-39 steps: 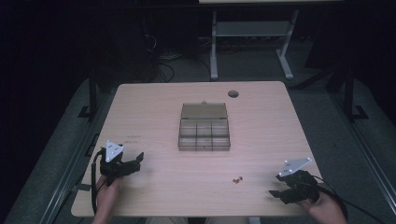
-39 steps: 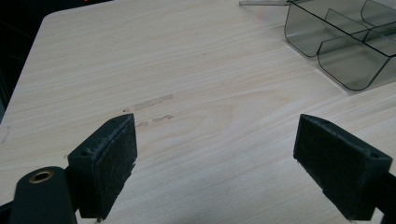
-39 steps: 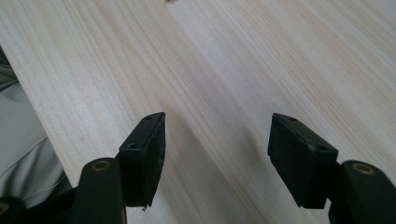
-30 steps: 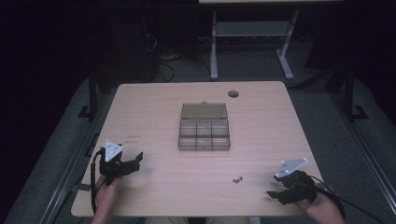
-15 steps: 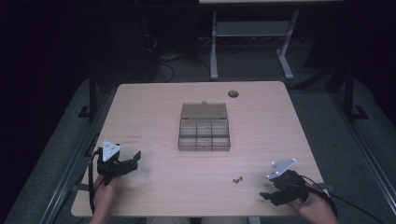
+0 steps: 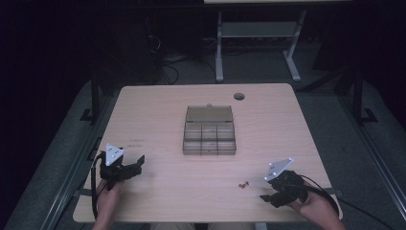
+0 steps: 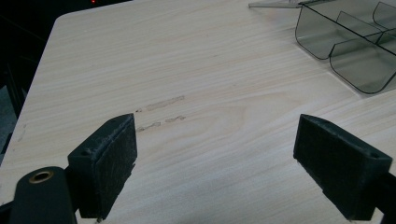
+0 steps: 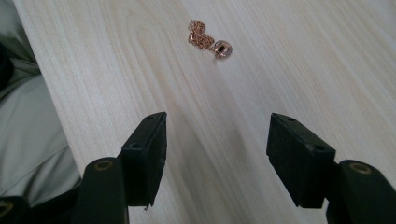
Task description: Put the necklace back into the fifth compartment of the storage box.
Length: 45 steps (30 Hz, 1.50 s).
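High view: the necklace [image 6: 244, 184] lay on the table [image 6: 158, 110] left of the right gripper [image 6: 268, 197]; compartment box [image 6: 209, 139] at centre. Left gripper view: left gripper [image 7: 215, 163] spread, empty. Right gripper view: jaws spread, just closing slightly, nothing between; necklace [image 8: 208, 39] beyond. No legible writing.

No lettering, label, brand, number or sign is showing legibly anywhere; the faint grey smudges on the worktop [image 7: 161, 105], lying toward ten o'clock in the left gripper view, are forming no readable characters.
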{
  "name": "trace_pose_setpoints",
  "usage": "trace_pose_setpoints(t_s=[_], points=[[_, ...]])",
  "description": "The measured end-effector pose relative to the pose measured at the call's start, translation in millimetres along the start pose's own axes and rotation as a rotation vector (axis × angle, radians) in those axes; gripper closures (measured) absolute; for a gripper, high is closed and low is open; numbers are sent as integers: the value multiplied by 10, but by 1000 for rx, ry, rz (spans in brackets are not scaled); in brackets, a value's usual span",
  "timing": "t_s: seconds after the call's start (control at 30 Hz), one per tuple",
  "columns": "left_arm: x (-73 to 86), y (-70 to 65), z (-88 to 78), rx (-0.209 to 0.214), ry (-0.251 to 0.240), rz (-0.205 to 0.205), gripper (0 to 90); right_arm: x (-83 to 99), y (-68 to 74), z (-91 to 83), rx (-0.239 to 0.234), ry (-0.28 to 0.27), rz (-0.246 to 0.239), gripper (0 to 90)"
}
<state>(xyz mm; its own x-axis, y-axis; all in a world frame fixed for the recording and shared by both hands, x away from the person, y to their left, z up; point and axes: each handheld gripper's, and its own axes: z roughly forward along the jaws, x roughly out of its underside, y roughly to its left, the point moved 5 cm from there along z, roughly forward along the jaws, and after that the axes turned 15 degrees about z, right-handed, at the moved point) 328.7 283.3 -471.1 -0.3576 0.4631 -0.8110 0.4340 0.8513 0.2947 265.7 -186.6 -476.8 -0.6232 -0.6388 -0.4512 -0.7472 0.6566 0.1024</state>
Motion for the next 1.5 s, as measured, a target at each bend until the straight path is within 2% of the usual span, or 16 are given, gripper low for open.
trace_pose_setpoints(t_s=[0.5,0.7,0.9,1.03,1.5], points=[[1,25,-24,-1,-1,1,131,-209,45,109,-7,48,-44,405],[8,44,-21,-7,-8,-17,131,-294,59,172,-4,65,-52,423],[10,54,-32,-8,-6,-19,131,-397,97,226,3,87,-71,444],[12,52,-28,-7,-6,-21,131,-465,96,233,5,103,-66,464],[3,43,-30,-5,-7,-14,131,-661,175,313,-9,163,-104,567]])
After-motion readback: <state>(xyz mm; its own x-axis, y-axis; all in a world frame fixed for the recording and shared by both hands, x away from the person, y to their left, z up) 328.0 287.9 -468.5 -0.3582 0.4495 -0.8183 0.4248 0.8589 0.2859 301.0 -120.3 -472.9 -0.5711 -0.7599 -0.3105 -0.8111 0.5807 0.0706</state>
